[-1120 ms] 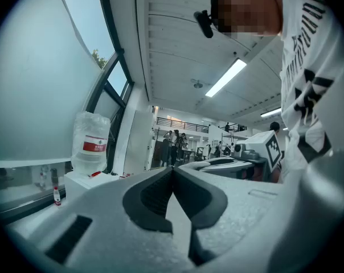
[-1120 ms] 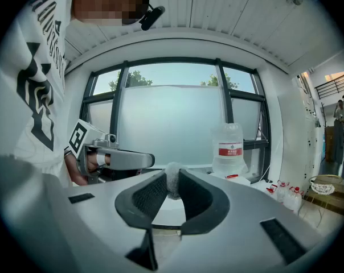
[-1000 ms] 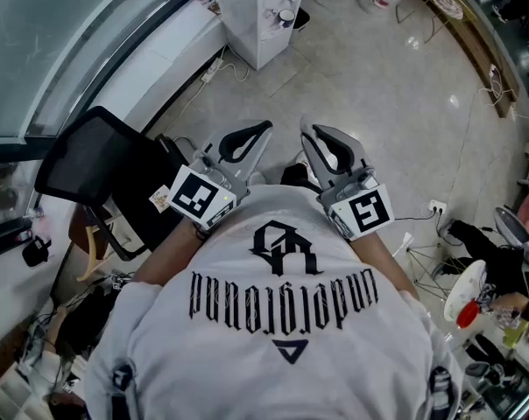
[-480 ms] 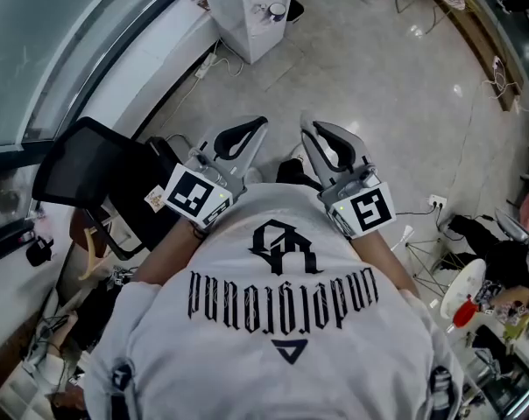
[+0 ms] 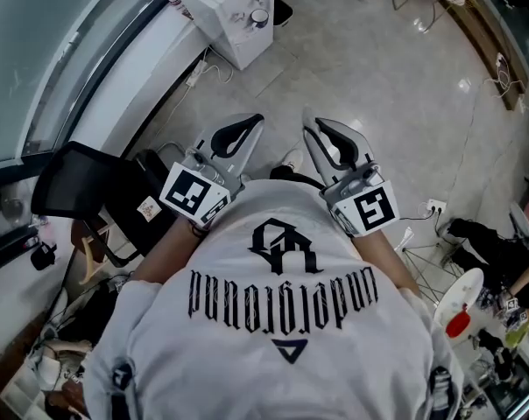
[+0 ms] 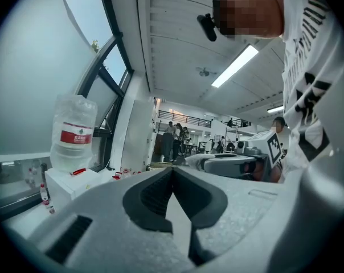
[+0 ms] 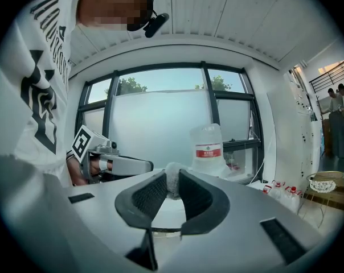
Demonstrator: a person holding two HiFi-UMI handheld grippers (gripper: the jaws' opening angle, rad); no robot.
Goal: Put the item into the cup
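Writing first, going left to right. The big water jug (image 6: 73,135) on the white cabinet (image 6: 69,186) has a red label with white print, way too small for me to read. Each tool carries a cube with black-and-white square markers, one on the left (image 5: 194,195) and one on the right (image 5: 374,210). The person's white T-shirt (image 5: 282,322) has a black logo and a line of gothic lettering under it. It's upside down from the head view, and I can't honestly make out the word.

Counts: one black chair (image 5: 76,173) off to the left by the window wall, two tools, two marker cubes and one jug. There's also a little row of red-capped bottles (image 7: 286,193) at the far right of the right gripper view. It looks like three or so, but they're too tiny to be sure.

Now the tools. Both stick out level in front of the person's chest, side by side over the shiny floor (image 5: 378,77). The left tool (image 6: 173,170) has its pads pressed together at the tips with nothing in between. The right tool (image 7: 173,172) is partly closed and pinching the item (image 7: 173,180), a small pale fuzzy lump, right at the tips of its pads. So the item is up in the air in the right tool, with the jug and window behind it. I can't pick out a cup for certain in any view.
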